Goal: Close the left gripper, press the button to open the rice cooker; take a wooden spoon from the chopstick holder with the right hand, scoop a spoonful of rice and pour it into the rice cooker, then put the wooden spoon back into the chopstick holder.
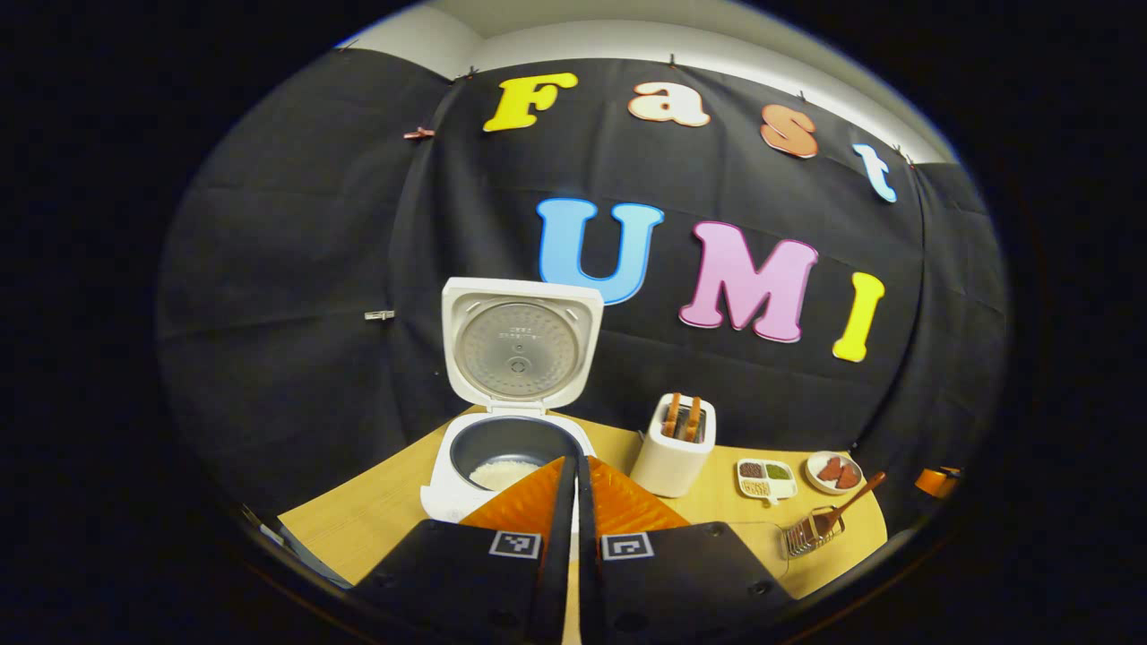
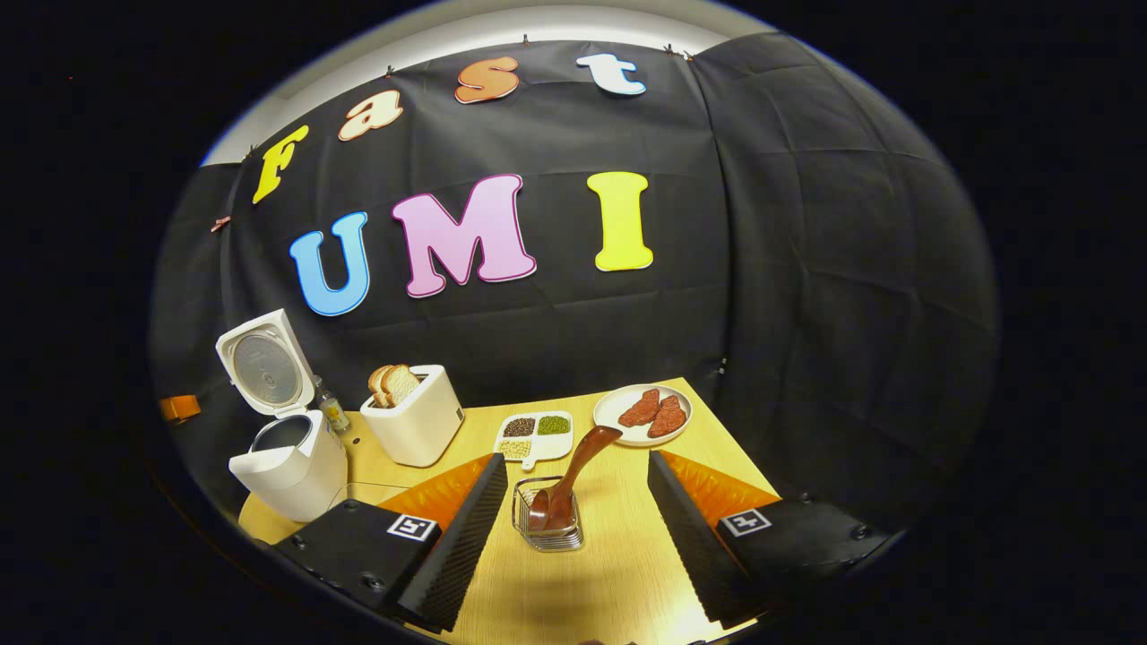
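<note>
While the left gripper (image 1: 573,466) is closed, the right gripper (image 2: 573,466) gapes wide around the wooden spoon (image 2: 573,479).

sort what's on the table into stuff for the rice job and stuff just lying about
Job: rice cooker, lid open, rice inside; wooden spoon standing in the holder; divided dish.

Lying about: toaster with bread; plate of red pieces; small bottle.

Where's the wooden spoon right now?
In the right gripper view the wooden spoon stands in the wire holder, between the open fingers of the right hand-held gripper, just in front of the divided dish.
</note>
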A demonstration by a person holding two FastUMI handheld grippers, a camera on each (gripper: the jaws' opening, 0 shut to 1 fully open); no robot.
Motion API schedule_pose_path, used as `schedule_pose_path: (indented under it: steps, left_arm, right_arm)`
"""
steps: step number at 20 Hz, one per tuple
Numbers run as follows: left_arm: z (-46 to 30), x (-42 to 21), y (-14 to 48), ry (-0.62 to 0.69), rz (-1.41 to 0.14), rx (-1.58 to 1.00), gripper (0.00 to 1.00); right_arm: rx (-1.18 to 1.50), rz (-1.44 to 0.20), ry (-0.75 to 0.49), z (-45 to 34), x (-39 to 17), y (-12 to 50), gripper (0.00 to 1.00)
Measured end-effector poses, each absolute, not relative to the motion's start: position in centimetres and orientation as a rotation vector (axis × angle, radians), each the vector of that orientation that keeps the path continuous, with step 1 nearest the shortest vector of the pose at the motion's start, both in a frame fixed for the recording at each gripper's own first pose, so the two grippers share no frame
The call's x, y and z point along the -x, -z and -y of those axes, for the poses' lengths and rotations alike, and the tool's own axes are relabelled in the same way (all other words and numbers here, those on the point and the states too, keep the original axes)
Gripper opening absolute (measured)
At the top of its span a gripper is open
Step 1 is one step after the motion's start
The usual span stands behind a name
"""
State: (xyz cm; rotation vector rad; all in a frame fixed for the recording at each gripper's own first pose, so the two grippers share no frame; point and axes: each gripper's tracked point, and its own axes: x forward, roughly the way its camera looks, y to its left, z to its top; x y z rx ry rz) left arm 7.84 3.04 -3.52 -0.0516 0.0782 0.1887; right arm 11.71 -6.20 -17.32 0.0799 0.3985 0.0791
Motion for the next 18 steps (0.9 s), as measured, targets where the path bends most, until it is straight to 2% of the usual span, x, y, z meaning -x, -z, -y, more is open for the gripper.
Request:
schedule_pose_path:
  steps: [3, 4, 6, 7, 9, 10, 18]
  left_arm:
    - [0.4, -7.4, 3.2, -0.117, -0.098, -0.009, 0.2]
    - [1.4, -7.6, 2.9, -0.094, -0.089, -0.035, 0.46]
    - [2.7, -8.0, 2.4, -0.082, -0.062, -0.056, 0.7]
    - [3.4, -8.1, 2.5, -0.081, -0.054, -0.051, 0.74]
    - [4.5, -8.7, 3.5, -0.079, -0.067, -0.025, 0.94]
    - [4.9, -8.9, 4.3, -0.081, -0.09, -0.015, 0.98]
    - [4.7, -8.5, 7.4, -0.13, -0.194, 0.007, 0.98]
  right_arm:
    - [-0.099, -0.452, -0.094, 6.0, -13.4, 19.8, 0.98]
    - [-0.104, -0.467, -0.099, 5.8, -14.1, 20.7, 0.98]
    - [-0.104, -0.5, -0.108, 5.4, -15.3, 22.2, 0.98]
    - [-0.101, -0.513, -0.113, 5.3, -15.7, 22.9, 0.98]
    - [-0.104, -0.534, -0.115, 4.9, -17.1, 24.6, 0.98]
    - [-0.114, -0.548, -0.116, 4.8, -17.6, 25.3, 0.98]
    - [-0.153, -0.618, -0.115, 3.7, -22.7, 31.7, 0.97]
